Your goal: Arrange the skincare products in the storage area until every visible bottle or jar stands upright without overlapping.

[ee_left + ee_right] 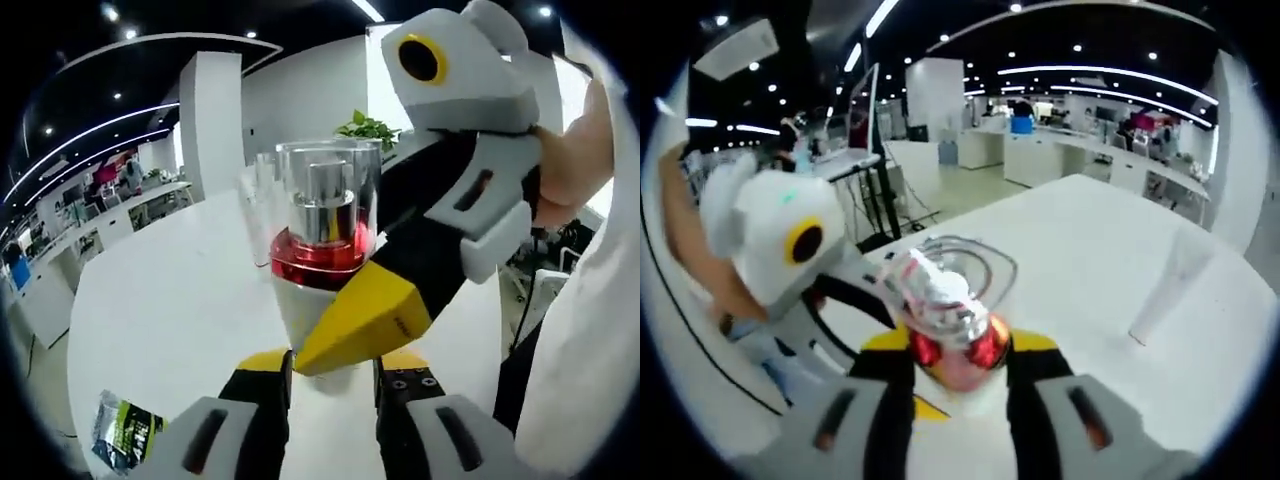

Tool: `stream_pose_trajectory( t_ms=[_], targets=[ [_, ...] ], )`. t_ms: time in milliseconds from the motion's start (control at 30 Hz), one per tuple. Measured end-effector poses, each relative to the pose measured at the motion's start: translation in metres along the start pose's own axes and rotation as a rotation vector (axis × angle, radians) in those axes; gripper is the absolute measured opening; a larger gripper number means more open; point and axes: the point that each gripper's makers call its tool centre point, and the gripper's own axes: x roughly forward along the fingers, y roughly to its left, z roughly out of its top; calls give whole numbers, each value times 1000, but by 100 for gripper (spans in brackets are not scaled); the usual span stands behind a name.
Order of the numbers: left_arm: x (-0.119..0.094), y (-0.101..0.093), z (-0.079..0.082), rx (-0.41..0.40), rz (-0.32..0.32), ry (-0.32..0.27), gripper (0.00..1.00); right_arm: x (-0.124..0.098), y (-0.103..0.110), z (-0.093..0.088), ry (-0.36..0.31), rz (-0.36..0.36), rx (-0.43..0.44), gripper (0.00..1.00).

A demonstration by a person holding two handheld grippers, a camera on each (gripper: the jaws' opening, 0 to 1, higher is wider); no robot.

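A pump bottle [325, 250] with a white body, a red collar, a silver pump and a clear cap is held up above the white table [170, 300]. My left gripper [332, 362] is shut on the bottle's white base from below. My right gripper [365, 315] reaches in from the right, one yellow-tipped jaw lying across the white body. In the right gripper view the same bottle [955, 330] sits between my right gripper [962, 345] at its red collar, the jaws shut on it. The left gripper [855, 300] comes in from the left.
A clear plastic holder [262, 195] stands on the table behind the bottle, and a clear piece [1170, 285] stands at the right. A green and black packet [125, 430] lies near the table's edge. A person's hand [575, 170] holds the right gripper. Office desks lie beyond.
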Motion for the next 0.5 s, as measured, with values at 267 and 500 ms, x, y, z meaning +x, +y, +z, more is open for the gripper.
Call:
stream_pose_trajectory(
  t_ms=[267,500],
  targets=[
    [12,-12,16,26,-42,33,36,-24,-31,-2,-7,-50,58,32],
    [9,-13,23,18,-36,38,37,-41,-56,-7,-35,-85,102,33]
  ],
)
